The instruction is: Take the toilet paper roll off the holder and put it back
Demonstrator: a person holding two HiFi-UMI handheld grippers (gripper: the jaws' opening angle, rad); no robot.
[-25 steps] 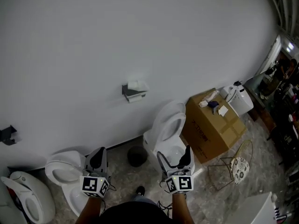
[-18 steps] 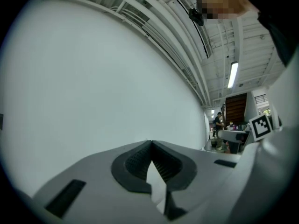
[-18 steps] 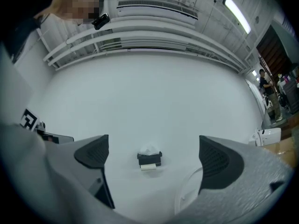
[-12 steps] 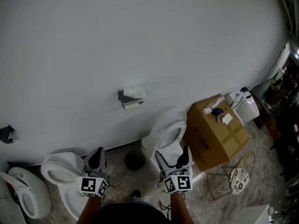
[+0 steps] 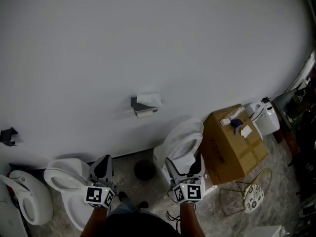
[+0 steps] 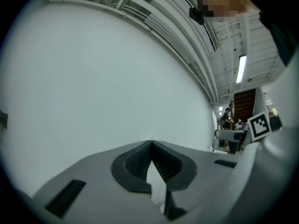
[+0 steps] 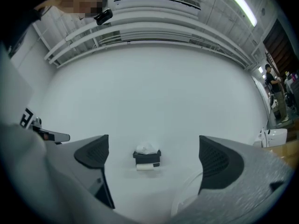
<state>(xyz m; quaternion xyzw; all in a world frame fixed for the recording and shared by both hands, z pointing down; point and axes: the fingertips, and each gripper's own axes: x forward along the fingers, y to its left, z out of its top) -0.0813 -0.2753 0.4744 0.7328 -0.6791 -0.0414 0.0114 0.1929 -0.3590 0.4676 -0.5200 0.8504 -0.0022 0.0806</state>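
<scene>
Holder (image 5: pixel 135 102) slides right in view. Toilet paper roll (image 5: pixel 145 114) beneath it looks light and squashy, so pinch its middle gently. Right hand-held gripper (image 5: pixel 184 163) gapes; left hand-held gripper (image 5: pixel 103 163) closed, empty.

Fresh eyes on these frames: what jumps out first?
A bare white wall fills the head view, broken by a small dark holder mid-wall with a paper roll under it. Below stand a white toilet and a cardboard box to its right. The right gripper, jaws apart, frames the holder; the left gripper is shut.

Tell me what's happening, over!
Left gripper shut, empty. Right gripper open, empty. Toilet paper roll on wall holder, far off. Toilet stands below it.
</scene>
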